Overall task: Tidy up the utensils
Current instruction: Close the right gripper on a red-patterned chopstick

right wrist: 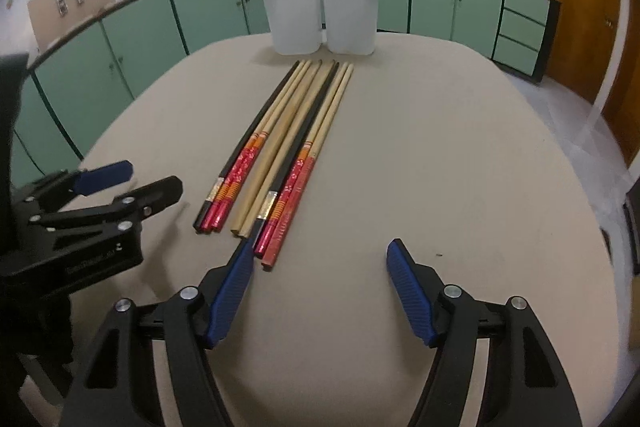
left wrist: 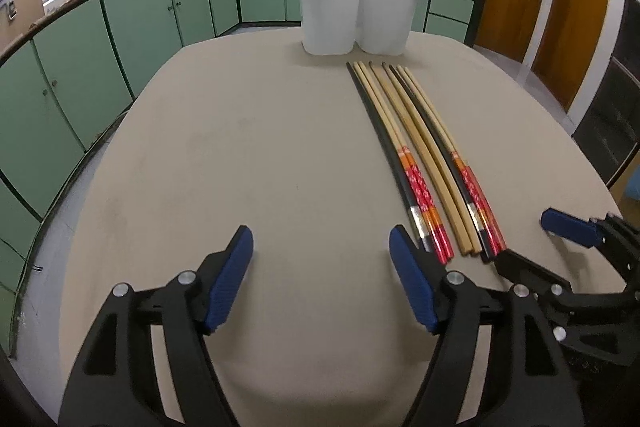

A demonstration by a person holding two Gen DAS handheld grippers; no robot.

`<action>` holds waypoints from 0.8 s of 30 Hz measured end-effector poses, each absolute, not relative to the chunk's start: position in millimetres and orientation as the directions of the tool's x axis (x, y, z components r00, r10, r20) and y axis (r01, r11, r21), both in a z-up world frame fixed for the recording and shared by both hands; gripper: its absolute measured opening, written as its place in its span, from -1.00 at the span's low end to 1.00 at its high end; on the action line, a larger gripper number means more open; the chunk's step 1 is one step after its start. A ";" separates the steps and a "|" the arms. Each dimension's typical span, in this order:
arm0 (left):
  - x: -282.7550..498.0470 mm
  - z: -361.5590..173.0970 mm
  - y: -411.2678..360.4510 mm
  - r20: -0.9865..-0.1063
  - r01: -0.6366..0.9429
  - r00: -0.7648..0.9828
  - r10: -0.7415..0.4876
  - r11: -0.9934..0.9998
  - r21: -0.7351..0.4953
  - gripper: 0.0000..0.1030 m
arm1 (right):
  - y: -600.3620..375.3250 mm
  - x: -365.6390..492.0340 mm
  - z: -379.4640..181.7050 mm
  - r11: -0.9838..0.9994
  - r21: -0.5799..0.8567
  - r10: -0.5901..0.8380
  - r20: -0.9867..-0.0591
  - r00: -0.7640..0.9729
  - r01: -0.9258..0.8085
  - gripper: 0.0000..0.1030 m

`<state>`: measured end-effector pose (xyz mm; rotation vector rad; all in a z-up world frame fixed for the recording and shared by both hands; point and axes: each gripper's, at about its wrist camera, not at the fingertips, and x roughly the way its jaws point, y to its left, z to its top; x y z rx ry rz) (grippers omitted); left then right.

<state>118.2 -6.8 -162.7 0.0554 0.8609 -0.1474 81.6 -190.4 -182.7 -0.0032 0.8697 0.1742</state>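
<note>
While faint embossed lettering shows on the left gripper point(right wrist: 132, 183) body in the right wrist view, it is too blurred to read. Eight chopsticks point(right wrist: 280, 151) lie side by side on the beige table point(left wrist: 240, 155), tips just short of the white two-compartment holder point(left wrist: 352, 7): two black, two plain wood, four with red patterned handles. Both the left gripper point(left wrist: 320, 255) and right gripper point(right wrist: 320, 267) stand released, grasping nothing. Only the right wrist view shows a cardboard box point(right wrist: 72, 3) left of the holder.
</note>
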 end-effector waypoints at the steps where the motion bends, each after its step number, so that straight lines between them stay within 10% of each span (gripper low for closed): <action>1: 118.2 -161.0 -10.4 -0.760 0.150 0.641 -0.105 0.989 -0.009 0.36 | -189.5 81.3 -183.1 0.986 0.052 0.141 -0.763 0.631 -0.157 0.31; 12: 113.2 -158.7 -17.7 -0.756 0.153 0.648 -0.098 0.988 0.002 0.39 | -209.9 81.5 -178.7 0.994 0.071 0.111 -0.756 0.645 -0.089 0.14; 24: 106.1 -157.3 -32.4 -0.753 0.220 0.641 -0.150 0.975 -0.007 0.42 | -198.8 86.1 -181.7 0.984 0.098 0.170 -0.747 0.643 -0.146 -0.83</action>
